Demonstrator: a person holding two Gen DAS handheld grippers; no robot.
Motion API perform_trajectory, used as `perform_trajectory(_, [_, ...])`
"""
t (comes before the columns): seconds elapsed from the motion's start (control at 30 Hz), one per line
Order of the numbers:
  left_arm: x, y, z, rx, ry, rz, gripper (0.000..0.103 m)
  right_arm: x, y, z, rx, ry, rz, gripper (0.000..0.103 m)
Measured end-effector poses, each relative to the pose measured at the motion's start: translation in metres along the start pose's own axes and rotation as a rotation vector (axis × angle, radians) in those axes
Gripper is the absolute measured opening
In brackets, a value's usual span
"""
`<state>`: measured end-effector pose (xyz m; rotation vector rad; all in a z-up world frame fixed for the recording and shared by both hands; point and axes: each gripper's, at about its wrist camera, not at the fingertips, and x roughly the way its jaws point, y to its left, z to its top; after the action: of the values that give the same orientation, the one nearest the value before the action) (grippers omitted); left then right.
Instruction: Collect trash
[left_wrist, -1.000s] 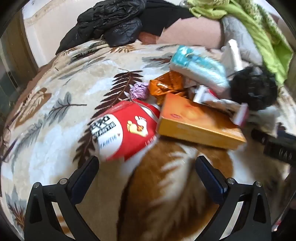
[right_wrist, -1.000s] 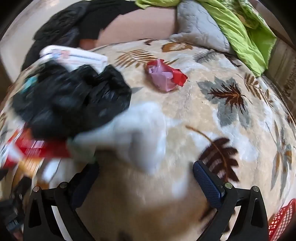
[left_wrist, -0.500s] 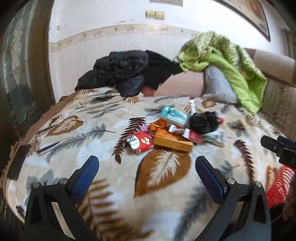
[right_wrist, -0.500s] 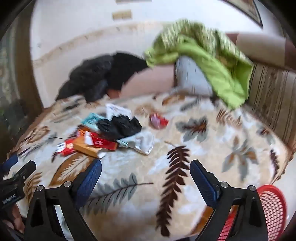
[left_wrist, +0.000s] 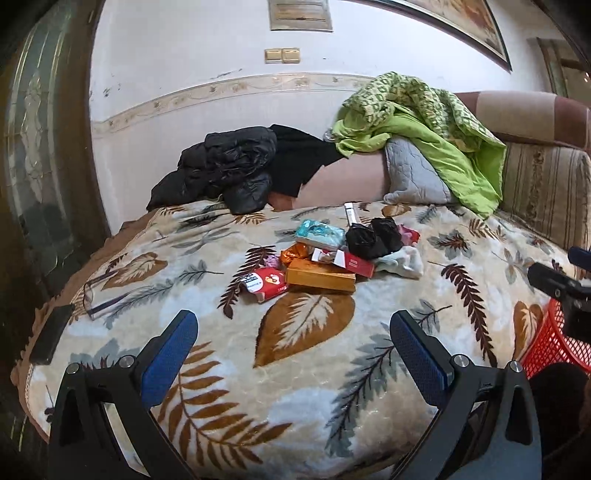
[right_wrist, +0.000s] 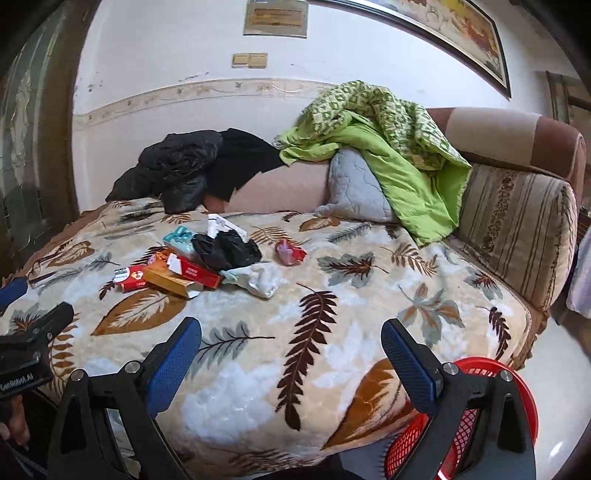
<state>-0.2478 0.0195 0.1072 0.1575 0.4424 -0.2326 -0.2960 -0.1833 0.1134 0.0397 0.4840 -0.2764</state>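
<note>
pulled back from the trash pile

the leaf-print blanket (left_wrist: 306, 369) covers the bed, trash heaped mid-bed: orange box (left_wrist: 319, 277), red packet (left_wrist: 266, 283), black bag (left_wrist: 375, 236), white rag (right_wrist: 263, 280). a second ago i was close over that heap; now both tools sit back near the bed edge. my left tool (left_wrist: 293, 354) and right tool (right_wrist: 291, 360) gape wide, holding nothing. the red basket (right_wrist: 476, 417) sits below my right tool.

Left gripper (left_wrist: 293, 341) and right gripper (right_wrist: 291, 349) are identical: black angular frames with triangular cut-outs, silver screws at the joints, blue textured pads (left_wrist: 168, 356) on each finger. White "GenRobot.AI" lettering marks the left unit's body.
</note>
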Motion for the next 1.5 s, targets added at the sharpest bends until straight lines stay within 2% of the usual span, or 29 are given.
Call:
perform_trajectory(0.13, [0.0026,-0.0057,-0.0023,0.023,0.013,-0.009,0.103,0.0037,-0.0007,-0.0025,0.016,0.025,-0.010,0.099])
perform_trajectory(0.6, [0.0080,0.0007,-0.0032,0.002,0.037,-0.009,0.103,0.0097,-0.0016,-0.0015,0.017,0.058,-0.024,0.099])
perform_trajectory(1.5, [0.0076,0.0039,-0.0034,0.002,0.040,-0.014,0.103,0.0101,-0.0043,-0.0014,0.020,0.063,-0.031,0.099])
